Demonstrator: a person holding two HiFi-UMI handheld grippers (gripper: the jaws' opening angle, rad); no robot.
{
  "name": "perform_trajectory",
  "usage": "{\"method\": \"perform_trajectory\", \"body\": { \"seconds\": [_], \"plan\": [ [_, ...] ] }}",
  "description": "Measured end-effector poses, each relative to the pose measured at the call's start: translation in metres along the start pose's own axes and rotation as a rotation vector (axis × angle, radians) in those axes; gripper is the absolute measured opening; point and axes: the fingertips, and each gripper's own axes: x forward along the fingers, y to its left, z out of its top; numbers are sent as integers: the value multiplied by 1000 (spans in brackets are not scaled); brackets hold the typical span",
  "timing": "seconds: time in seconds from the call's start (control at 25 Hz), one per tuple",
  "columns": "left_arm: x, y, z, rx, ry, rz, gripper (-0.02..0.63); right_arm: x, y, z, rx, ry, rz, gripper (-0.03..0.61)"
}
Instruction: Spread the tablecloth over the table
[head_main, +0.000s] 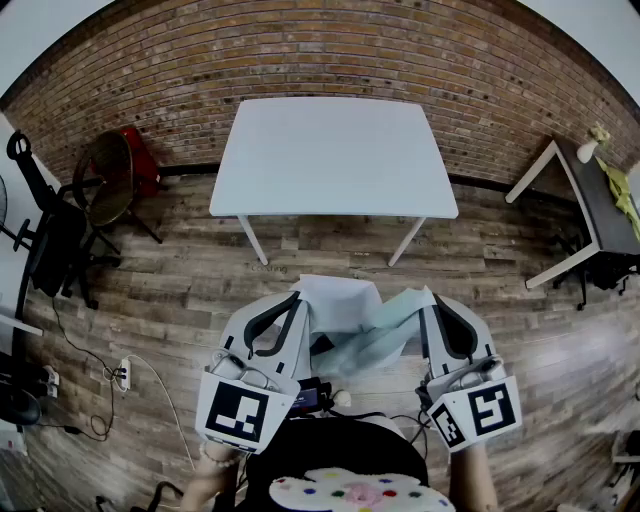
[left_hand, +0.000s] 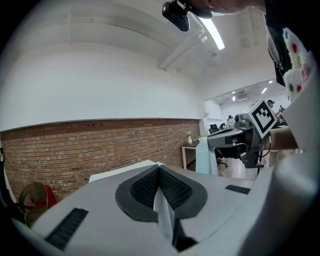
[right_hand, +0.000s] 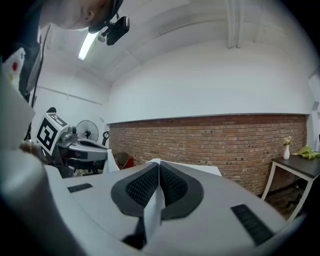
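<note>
Two closed grippers, left gripper (head_main: 296, 297) and right gripper (head_main: 431, 296), each pinching pale tablecloth (head_main: 345, 312) edge; cloth sagging between them, short of white table (head_main: 330, 150). Seeming thin, light, floppy; corners looking best hold.

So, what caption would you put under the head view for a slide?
Left tongs and right tongs each pinch the pale tablecloth, held up before the white table.

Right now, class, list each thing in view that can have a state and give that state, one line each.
tablecloth, bunched, held between both grippers, not yet spread
white table, bare, uncovered
left gripper, shut on the tablecloth's edge
right gripper, shut on the tablecloth's edge
</note>
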Motion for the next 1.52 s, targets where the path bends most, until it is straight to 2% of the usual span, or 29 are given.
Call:
{"method": "perform_trajectory", "body": {
  "seconds": [0.56,1.0,1.2,1.52],
  "plan": [
    [11,-12,5,2,-7,0,15,-6,-20,-5,10,6,-13,34],
    [23,-22,37,40,-46,64,15,-14,-48,35,-1,-101,25,34],
    [21,-27,44,19,-54,114,15,-26,-53,52,-27,-133,62,34],
    [36,-10,42,8,-69,110,15,-14,-64,55,-12,-157,42,34]
  ]
}}
